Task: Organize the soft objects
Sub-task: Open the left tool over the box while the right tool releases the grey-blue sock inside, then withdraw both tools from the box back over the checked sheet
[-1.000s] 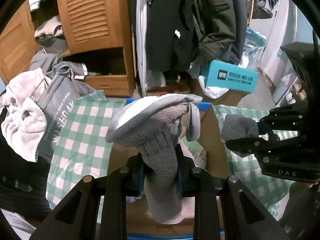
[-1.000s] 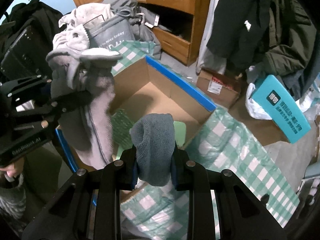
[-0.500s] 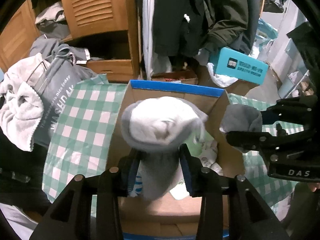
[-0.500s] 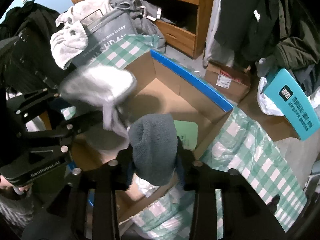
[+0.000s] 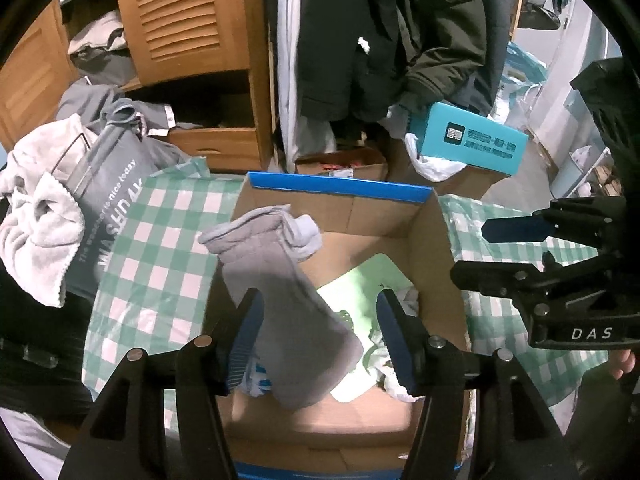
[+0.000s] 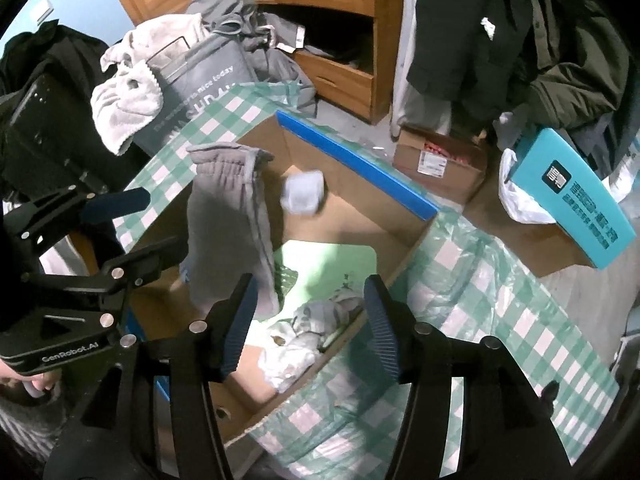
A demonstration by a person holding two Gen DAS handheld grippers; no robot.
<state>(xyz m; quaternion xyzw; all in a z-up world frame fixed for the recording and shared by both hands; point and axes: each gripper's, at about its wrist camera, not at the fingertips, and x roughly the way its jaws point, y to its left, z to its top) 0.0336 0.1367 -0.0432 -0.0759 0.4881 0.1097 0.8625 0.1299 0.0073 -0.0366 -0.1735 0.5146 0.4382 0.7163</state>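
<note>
Cluttered closet floor, checked cloth (image 5: pixel 160 248) | my left claw (image 5: pixel 320 330) released | my right claw (image 6: pixel 308 326) released | grey fleece sock (image 5: pixel 288 300) over cardboard box (image 5: pixel 340 190), seemingly falling | soft items in box (image 6: pixel 296 344).

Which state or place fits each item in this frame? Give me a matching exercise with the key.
Things:
1. grey fleece sock
2. left tool
3. teal box
4. white towel

States or places:
A. draped over the grey laundry bag
B. open, holding nothing
C. falling over the cardboard box
D. resting on a brown carton beyond the cardboard box

Pairs: 1-C, 2-B, 3-D, 4-A
</note>
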